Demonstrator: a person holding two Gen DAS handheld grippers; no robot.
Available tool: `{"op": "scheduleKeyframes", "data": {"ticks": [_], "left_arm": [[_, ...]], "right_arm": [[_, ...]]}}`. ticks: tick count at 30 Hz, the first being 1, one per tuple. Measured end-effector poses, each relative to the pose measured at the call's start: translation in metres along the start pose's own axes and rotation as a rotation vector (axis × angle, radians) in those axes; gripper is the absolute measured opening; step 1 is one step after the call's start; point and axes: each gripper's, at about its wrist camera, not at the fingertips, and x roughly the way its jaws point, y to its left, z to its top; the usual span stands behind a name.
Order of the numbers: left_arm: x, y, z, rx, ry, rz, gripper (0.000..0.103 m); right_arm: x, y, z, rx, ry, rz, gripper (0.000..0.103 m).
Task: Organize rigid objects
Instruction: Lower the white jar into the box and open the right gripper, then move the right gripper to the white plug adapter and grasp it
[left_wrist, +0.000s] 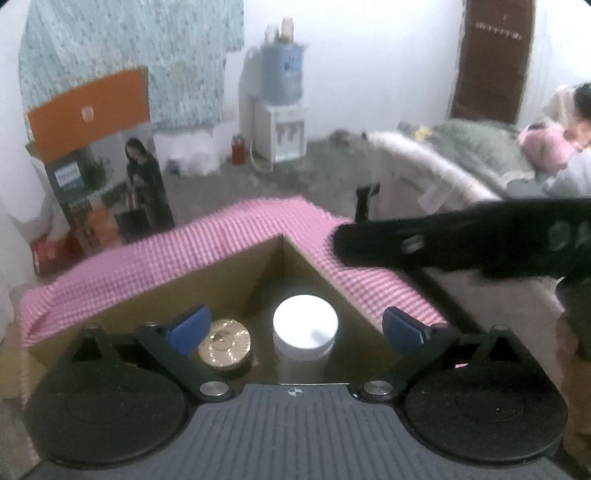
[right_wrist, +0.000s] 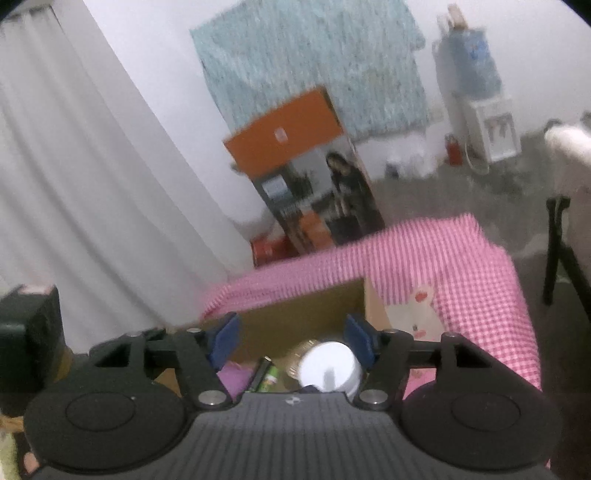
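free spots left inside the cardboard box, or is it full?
Free: box floor toward the far corner, behind white jar and gold lid. Crowded: near side, where the jar, lid, green tube and pink item bunch together.

Left gripper (left_wrist: 295, 326) pointing steeply downward, blue pads (left_wrist: 188, 328) standing wide apart, gripping nothing. Right gripper (right_wrist: 291, 343) tilting downward less steeply, jaws partly spread, empty, its black body crossing far right of left view.

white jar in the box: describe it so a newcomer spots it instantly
Find the open cardboard box on the pink checked cloth. Inside stands the jar, next to a gold-lidded tin. Its plain, flat white lid sets it apart from that shiny ridged gold one.
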Motion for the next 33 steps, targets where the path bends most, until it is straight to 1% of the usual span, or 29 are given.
{"op": "scheduleKeyframes", "data": {"ticks": [2,4,7,11,13,16,19,23,28,30,31,33], "left_arm": [[-0.023,-0.001,-0.004,0.002,-0.039,0.001,0.103],[-0.047,0.001,-0.011,0.004,-0.073,-0.002,0.103],[-0.077,0.006,-0.026,-0.002,-0.096,0.007,0.103],[-0.105,0.019,-0.056,-0.045,-0.102,0.028,0.103],[-0.113,0.028,-0.074,-0.083,-0.090,0.049,0.103],[-0.115,0.040,-0.102,-0.131,-0.050,0.080,0.103],[-0.111,0.047,-0.124,-0.145,-0.005,0.104,0.103],[-0.111,0.056,-0.143,-0.121,0.017,0.163,0.103],[-0.117,0.065,-0.166,-0.077,0.043,0.235,0.103],[-0.115,0.072,-0.171,-0.089,0.059,0.232,0.103],[-0.111,0.076,-0.175,-0.112,0.073,0.222,0.103],[-0.103,0.080,-0.183,-0.147,0.090,0.190,0.103]], "right_arm": [[-0.025,0.008,-0.003,-0.006,-0.047,0.019,0.073],[-0.051,0.018,-0.010,-0.015,-0.093,0.041,0.074],[-0.082,0.029,-0.023,-0.020,-0.138,0.069,0.077],[-0.107,0.038,-0.047,-0.002,-0.163,0.100,0.078],[-0.112,0.041,-0.065,0.018,-0.154,0.110,0.078],[-0.107,0.042,-0.092,0.066,-0.110,0.138,0.078],[-0.093,0.047,-0.118,0.106,-0.040,0.160,0.078],[-0.064,0.053,-0.145,0.136,0.063,0.168,0.078],[-0.028,0.059,-0.165,0.162,0.173,0.166,0.075],[-0.015,0.062,-0.172,0.166,0.202,0.164,0.074],[-0.008,0.062,-0.173,0.168,0.213,0.160,0.074],[0.005,0.062,-0.178,0.178,0.238,0.152,0.069]]}}
